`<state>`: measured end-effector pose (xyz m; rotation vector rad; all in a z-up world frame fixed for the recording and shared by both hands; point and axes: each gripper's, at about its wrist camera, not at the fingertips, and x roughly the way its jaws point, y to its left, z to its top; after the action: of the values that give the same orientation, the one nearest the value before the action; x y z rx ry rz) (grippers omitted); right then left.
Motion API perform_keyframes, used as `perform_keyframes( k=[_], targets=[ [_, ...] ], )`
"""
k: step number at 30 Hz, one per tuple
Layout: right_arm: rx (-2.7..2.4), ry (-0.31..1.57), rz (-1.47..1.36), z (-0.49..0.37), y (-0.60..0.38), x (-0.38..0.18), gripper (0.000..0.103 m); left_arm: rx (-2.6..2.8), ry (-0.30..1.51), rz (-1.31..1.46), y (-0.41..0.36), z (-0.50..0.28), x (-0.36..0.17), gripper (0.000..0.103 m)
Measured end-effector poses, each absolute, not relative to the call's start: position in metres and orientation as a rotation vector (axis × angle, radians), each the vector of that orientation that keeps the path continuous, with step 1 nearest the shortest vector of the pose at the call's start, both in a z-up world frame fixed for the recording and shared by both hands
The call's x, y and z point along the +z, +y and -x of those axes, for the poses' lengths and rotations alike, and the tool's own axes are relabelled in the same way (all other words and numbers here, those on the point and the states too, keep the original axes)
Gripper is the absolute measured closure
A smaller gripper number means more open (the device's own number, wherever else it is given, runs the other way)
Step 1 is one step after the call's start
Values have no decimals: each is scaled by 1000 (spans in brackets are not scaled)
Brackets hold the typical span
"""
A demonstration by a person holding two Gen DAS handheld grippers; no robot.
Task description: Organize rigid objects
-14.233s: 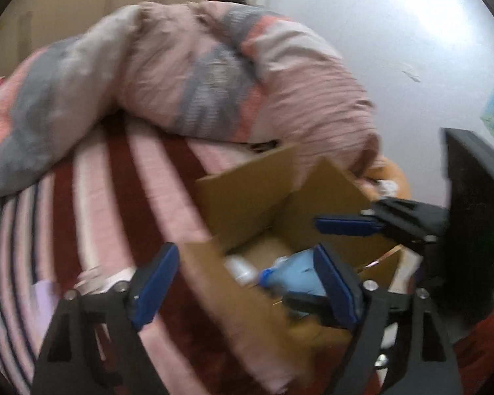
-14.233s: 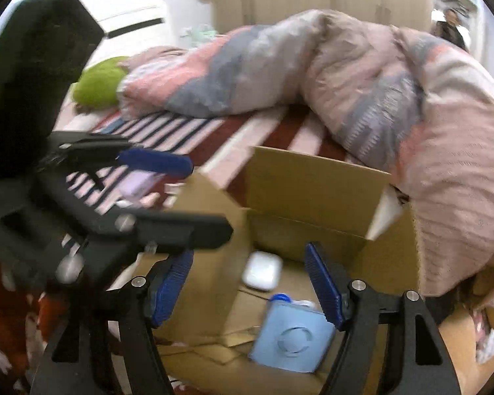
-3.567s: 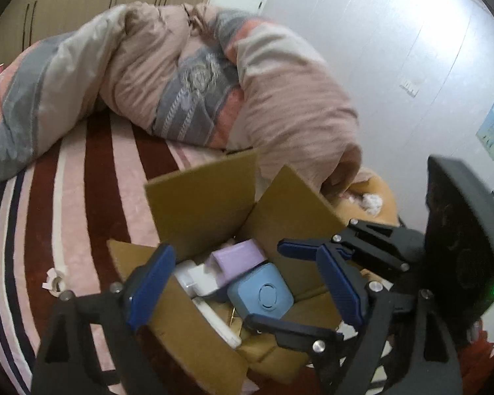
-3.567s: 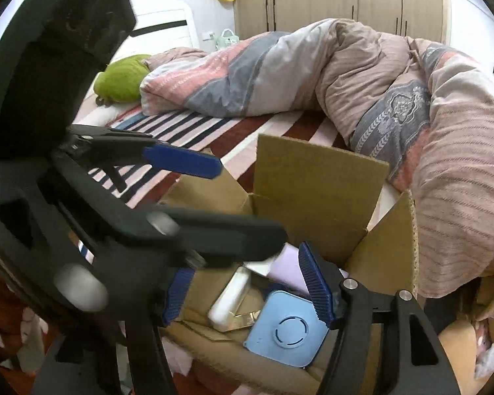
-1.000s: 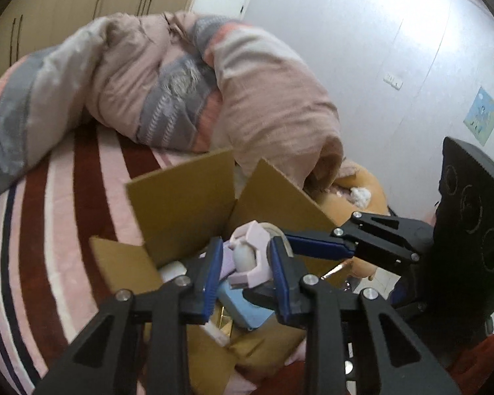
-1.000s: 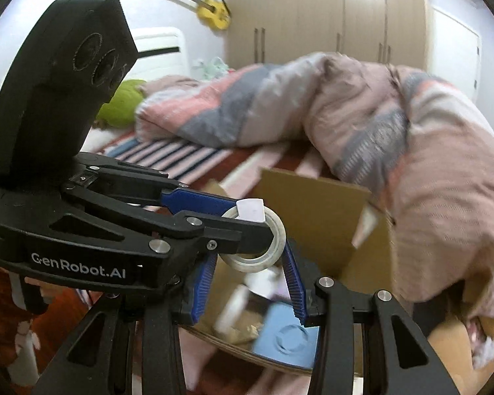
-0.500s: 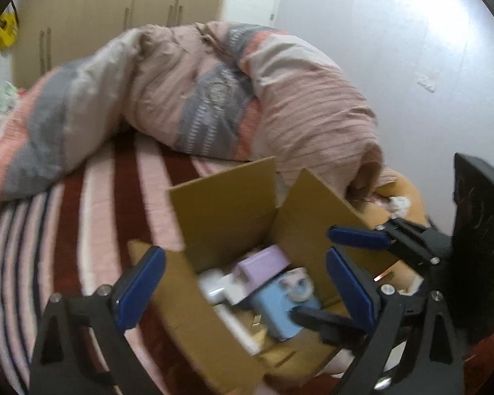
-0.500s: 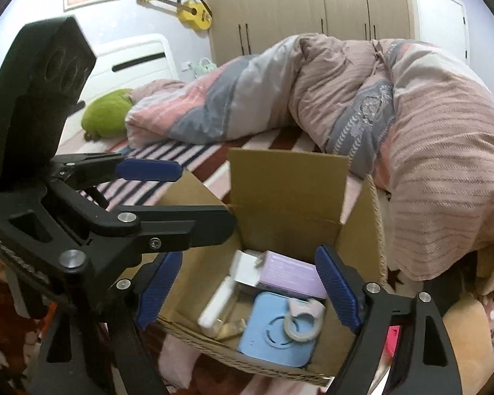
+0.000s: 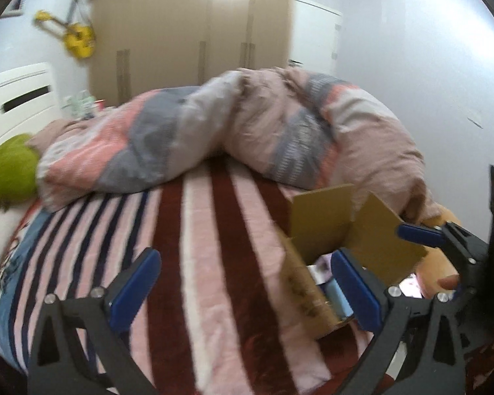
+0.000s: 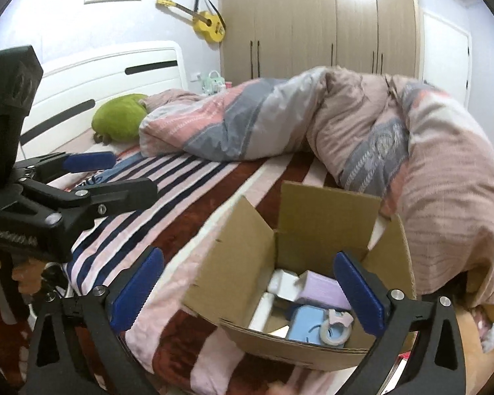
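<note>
Striped bed blanket (image 10: 168,197) under cardboard box (image 10: 316,227), wardrobe (image 10: 312,19) behind

Open brown cardboard box (image 10: 312,230) standing upright at the near edge of the striped bed (image 10: 168,210), flaps raised; its far flap stands vertical and its left flap leans outward. Inside, packed close together: a white bar-shaped item (image 10: 261,309) lying along the left wall; a white block (image 10: 284,284) toward the back; a lilac rectangular box (image 10: 322,288) tilted across the middle, resting partly on its neighbours; a light-blue square case (image 10: 304,326) with a circular relief on its face, lying flat at the front; and a roll of clear tape (image 10: 334,329) with a pale lilac holder, lying on the blue case at the front right corner.
</note>
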<state>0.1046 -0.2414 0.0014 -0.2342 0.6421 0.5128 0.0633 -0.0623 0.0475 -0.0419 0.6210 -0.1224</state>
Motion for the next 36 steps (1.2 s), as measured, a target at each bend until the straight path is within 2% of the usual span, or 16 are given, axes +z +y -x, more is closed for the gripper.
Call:
perform_keyframes(
  k=[11, 36],
  targets=[
    [535, 590, 202, -78, -225, 8, 0, 49, 544, 104, 3, -17, 47, 1],
    [528, 568, 156, -73, -224, 10, 0, 53, 508, 60, -10, -7, 54, 1]
  ],
)
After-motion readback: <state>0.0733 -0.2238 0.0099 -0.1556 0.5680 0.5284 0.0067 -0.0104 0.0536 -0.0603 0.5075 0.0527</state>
